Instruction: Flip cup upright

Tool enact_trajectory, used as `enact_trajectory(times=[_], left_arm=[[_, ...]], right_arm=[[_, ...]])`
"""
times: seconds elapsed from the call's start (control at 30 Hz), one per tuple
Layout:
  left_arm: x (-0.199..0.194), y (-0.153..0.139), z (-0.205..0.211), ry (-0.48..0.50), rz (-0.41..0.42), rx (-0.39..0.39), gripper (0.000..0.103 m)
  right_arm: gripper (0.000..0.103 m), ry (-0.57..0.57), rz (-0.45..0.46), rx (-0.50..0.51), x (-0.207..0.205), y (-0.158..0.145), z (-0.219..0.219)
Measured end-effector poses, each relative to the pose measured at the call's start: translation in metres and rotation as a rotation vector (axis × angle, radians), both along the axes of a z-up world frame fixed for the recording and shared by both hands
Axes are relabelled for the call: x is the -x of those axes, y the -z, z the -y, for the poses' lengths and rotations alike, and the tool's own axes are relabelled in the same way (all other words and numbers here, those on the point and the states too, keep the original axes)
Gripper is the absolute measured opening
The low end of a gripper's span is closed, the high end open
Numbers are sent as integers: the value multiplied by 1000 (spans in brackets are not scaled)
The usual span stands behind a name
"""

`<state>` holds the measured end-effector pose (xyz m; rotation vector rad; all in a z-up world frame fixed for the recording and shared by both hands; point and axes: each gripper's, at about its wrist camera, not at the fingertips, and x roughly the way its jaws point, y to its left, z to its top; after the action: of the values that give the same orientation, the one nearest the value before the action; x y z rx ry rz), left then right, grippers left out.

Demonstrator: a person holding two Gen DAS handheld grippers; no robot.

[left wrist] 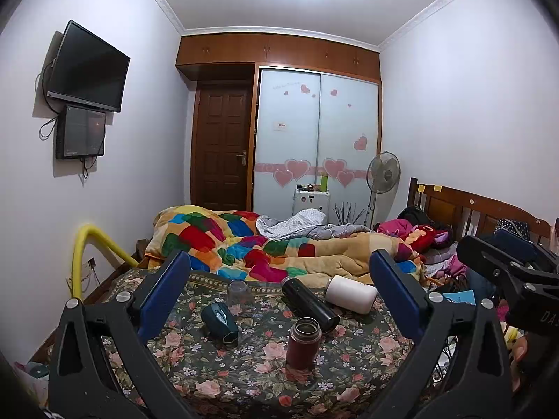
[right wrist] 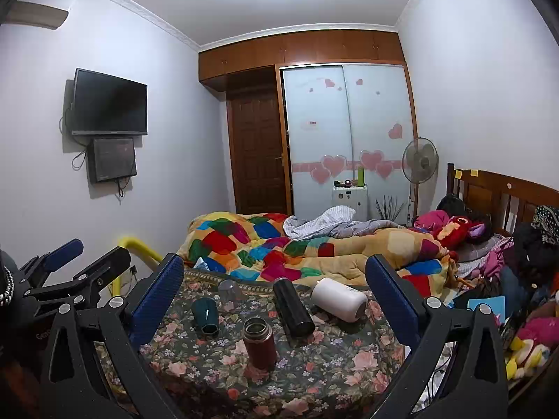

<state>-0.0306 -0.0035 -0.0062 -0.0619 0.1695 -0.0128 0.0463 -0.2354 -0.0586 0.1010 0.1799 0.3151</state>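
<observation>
Presently, both hand-held grippers are held spread and empty above the near end of the bed.

Left gripper (left wrist: pixel 279 300): blue-padded fingers (left wrist: pixel 164 296) set wide apart, nothing between them, no contact with any item. Right gripper (right wrist: pixel 274 300): the same condition, fingers parted, nothing pinched.

Floral bedspread (left wrist: pixel 349 366): soft, yielding support on which the vessels are spread; some wobble is to be expected when anything is stood on it.

Maroon flask (left wrist: pixel 303 344): upright, mouth open, nearest the grippers. Judged rigid metal, smooth-walled.

Dark teal cup (left wrist: pixel 220 323): lying on its side, left of the flask, faceted end toward the camera. Judged light and stiff; whether ceramic or plastic cannot be told. Hold is best taken across the mid-body, where the walls are widest.

Black tumbler (left wrist: pixel 309 305): lying on its side, just behind the flask, long and cylindrical. Judged smooth and liable to roll or slip; a firm pinch across the middle is advised.

White cup (left wrist: pixel 351 293): lying on its side, right of the tumbler, broad and rounded. Whether its width fits between the spread pads cannot be told.

Clear glass (left wrist: pixel 239 293): apparently inverted, behind the teal cup. Judged fragile and slippery; gentle closure is called for.

Patchwork quilt (left wrist: pixel 244 244): heaped behind the vessels.
</observation>
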Motion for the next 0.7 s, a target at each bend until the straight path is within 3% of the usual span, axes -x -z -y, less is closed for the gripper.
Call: enact_trajectory(times=[0.7], left_arm=[[-4, -5, 6, 20, -5, -1, 103]], right_arm=[[103, 1, 0, 0, 2, 2, 0]])
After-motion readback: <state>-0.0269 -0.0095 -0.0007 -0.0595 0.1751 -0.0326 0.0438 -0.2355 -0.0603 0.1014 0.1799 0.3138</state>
